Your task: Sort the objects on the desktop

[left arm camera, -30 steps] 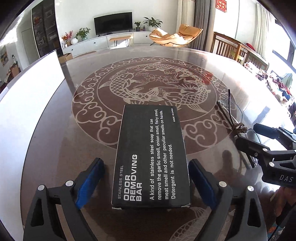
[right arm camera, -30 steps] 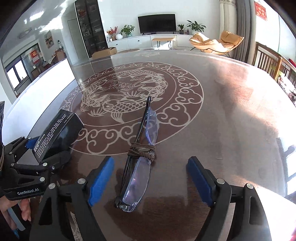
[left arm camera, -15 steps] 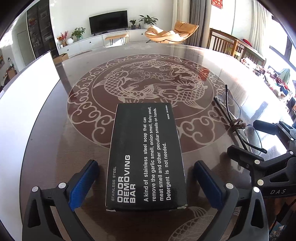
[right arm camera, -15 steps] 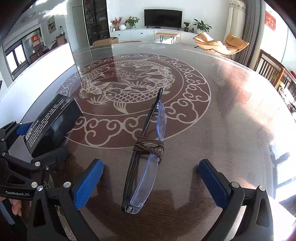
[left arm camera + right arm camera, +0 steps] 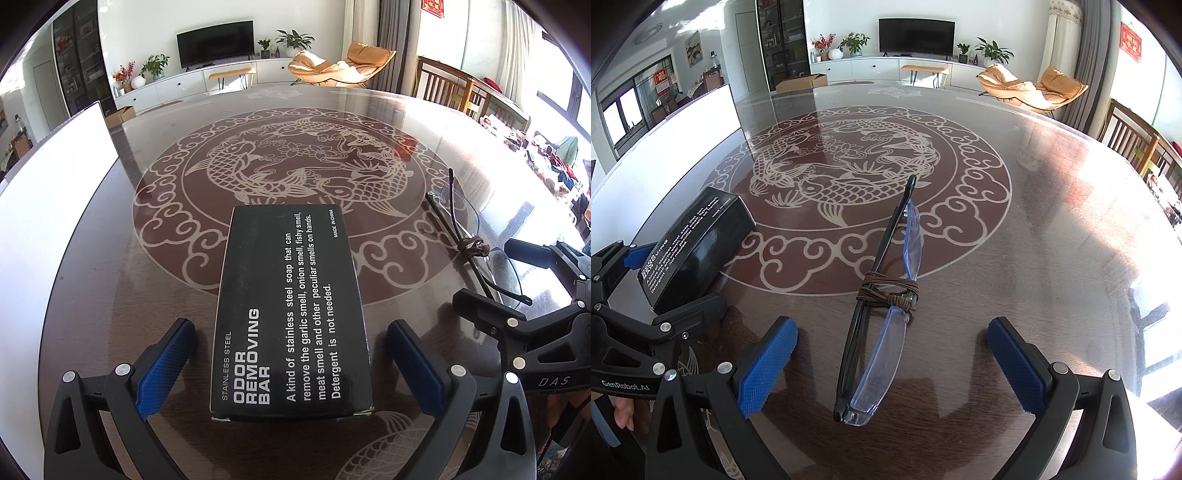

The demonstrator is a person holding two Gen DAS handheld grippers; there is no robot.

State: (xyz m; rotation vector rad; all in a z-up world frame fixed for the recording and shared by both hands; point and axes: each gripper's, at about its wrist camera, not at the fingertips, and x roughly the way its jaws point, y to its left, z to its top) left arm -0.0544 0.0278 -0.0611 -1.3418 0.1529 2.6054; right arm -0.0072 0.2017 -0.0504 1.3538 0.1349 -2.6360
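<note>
left gripper (image 5: 291, 365) jaws just spread wide, released, black box (image 5: 291, 314) flat on table (image 5: 406, 110) between untouched pads, right gripper (image 5: 886, 369) likewise just opened, folded glasses (image 5: 882, 314) between, box at their nine o'clock

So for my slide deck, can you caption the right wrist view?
Open right tongs straddle folded glasses tied with brown cord on the carp-patterned table.

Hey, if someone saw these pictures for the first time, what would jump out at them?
Probably the black box with white print, lying on the table between the left gripper's open blue pads. Next, the folded glasses bound with brown cord, lying between the right gripper's open pads. Under both, the big fish pattern fills the tabletop.
</note>
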